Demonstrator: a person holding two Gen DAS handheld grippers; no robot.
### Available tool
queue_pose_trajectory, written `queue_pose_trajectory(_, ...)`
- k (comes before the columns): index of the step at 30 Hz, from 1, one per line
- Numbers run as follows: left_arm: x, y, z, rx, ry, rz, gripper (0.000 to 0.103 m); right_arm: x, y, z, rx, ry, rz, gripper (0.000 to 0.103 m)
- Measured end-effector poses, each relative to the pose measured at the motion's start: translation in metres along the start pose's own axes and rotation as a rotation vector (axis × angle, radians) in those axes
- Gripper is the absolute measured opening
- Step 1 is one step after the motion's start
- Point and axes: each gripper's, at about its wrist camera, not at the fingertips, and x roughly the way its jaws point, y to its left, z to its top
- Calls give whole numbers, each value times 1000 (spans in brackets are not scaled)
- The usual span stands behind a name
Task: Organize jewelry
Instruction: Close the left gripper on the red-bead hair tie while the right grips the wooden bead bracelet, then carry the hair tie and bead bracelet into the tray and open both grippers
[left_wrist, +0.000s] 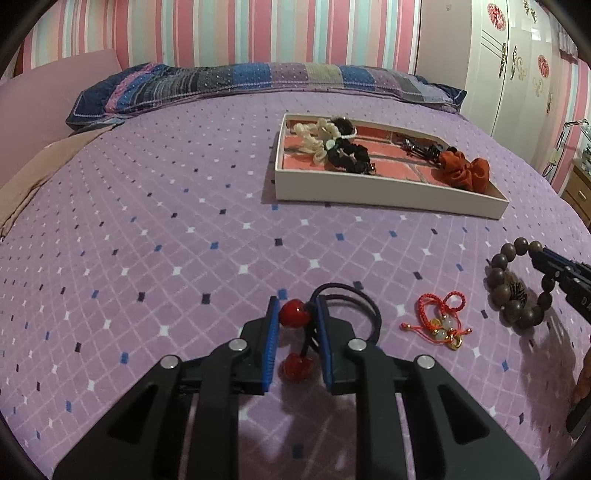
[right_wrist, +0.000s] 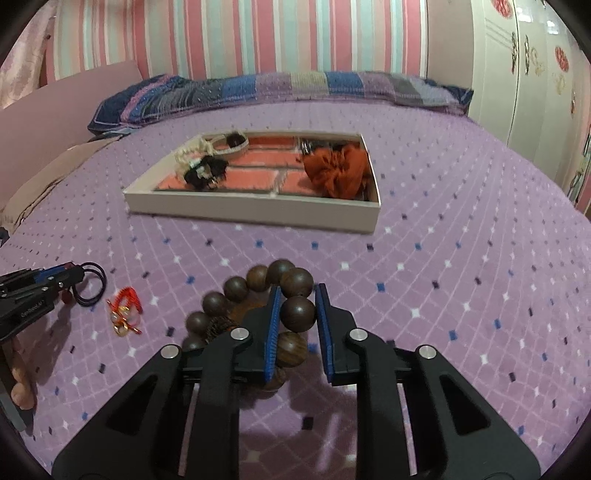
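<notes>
My right gripper (right_wrist: 295, 321) jaws pinch one bead of the wooden bracelet (right_wrist: 255, 314) at lower centre; my left gripper (left_wrist: 295, 332) jaws clamp the cherry hair tie (left_wrist: 295, 317). The round bead could squirt free before reaching the tray (right_wrist: 258, 214) on the bed (right_wrist: 461, 295).

Purple diamond-quilted bed (left_wrist: 166, 206) as surface. White shallow tray (left_wrist: 369, 190) at 1 o'clock in left wrist view. Striped pillow (left_wrist: 258, 81) at 12, along far edge. Red cord bracelet (left_wrist: 439, 317) at 4, flat on cover; dark hair tie with red cherries (left_wrist: 295, 317) just left of it.
</notes>
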Motion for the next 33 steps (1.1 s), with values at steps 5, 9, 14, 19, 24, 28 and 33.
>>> queue_pose_trajectory(5,-6,2,5,-10,-19,0,20,-10,8,14,-18,-26,26,20)
queue_pose_trajectory(9,-14,2,10,-10,-36,1,20,-14,14,26,-19,-31,54,20)
queue_pose_trajectory(14,-23,2,20,-13,-57,10,20,-18,22,40,-26,-39,78,20)
queue_pose_trajectory(19,-32,3,35,-15,-81,10,20,-17,29,55,-20,-43,113,20)
queue_pose_trajectory(24,-28,1,59,-42,-84,-31,20,-16,40,73,-40,-53,126,20)
queue_pose_trajectory(28,-25,-10,82,-28,-95,-44,20,-12,42,98,-39,-74,134,20)
queue_pose_trajectory(33,-10,-23,113,-17,-95,-67,20,-4,40,128,-40,-97,139,20)
